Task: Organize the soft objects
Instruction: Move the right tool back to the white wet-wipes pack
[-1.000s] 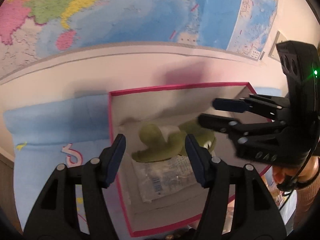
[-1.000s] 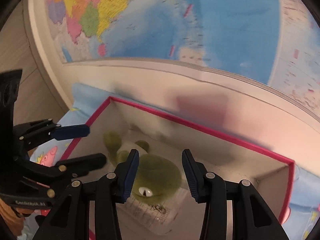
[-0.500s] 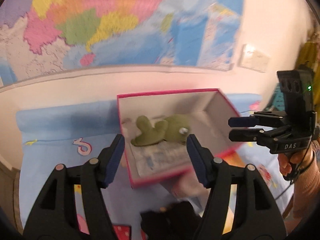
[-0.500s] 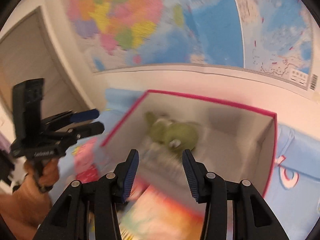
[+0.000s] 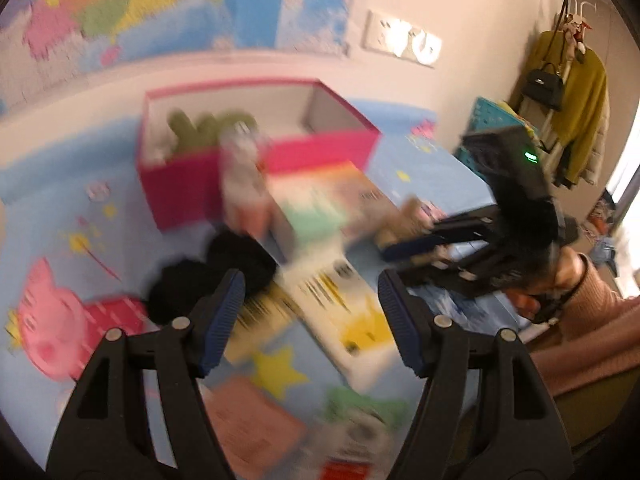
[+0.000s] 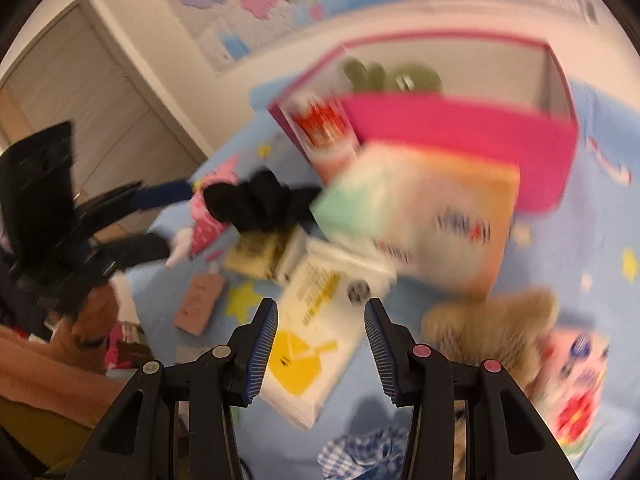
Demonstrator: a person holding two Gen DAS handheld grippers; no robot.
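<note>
plush toy (image 5: 208, 130) in box (image 5: 256, 168), packets (image 6: 320, 320) before box

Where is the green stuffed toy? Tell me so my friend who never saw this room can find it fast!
Look for the big pink box on the blue play mat, under the wall map. The green stuffed toy lies inside it, at the back left corner. It is the only green, soft thing in the box; the black cloth and the packets lie outside on the mat.
</note>
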